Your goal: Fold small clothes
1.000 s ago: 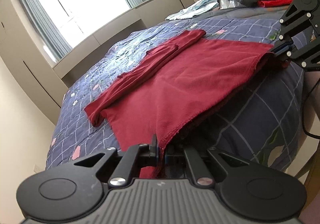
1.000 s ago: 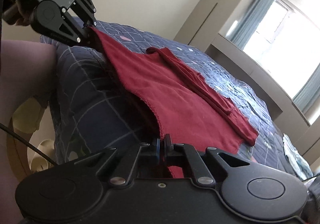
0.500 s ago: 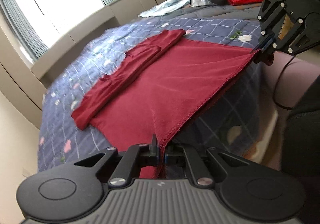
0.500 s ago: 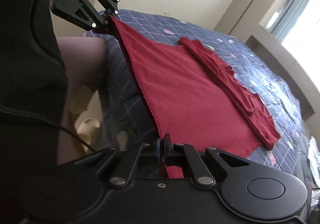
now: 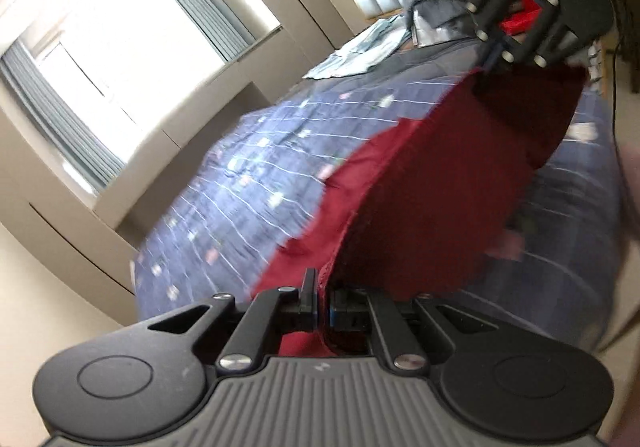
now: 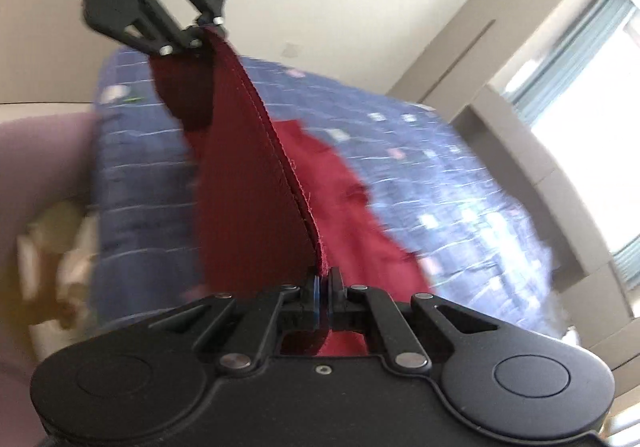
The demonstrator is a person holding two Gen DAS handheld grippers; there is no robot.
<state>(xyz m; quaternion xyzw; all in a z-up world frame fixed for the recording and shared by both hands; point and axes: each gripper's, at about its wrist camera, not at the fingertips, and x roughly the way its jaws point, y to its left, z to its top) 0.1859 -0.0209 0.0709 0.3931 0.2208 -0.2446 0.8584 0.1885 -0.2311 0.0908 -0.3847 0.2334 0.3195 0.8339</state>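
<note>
A dark red garment (image 5: 432,183) (image 6: 256,183) hangs lifted above the bed, its near hem stretched taut between both grippers. My left gripper (image 5: 323,292) is shut on one corner of that hem. My right gripper (image 6: 323,287) is shut on the other corner. In the left wrist view the right gripper (image 5: 494,61) shows at the top right; in the right wrist view the left gripper (image 6: 200,32) shows at the top left. The rest of the garment droops onto the blue checked bedspread (image 5: 248,183) (image 6: 440,183). Both views are motion-blurred.
A grey heap of clothes (image 5: 436,3) with something red (image 5: 520,19) lies at the bed's far end, beside a pale folded piece (image 5: 360,55). A bright window with curtains (image 5: 120,55) and beige cabinets (image 6: 480,47) flank the bed. A pinkish surface (image 6: 44,151) sits at the left.
Both grippers have risen with the hem. The red garment, lying flat on the bed before, is now lifted and hanging, with only its far part on the bedspread.
</note>
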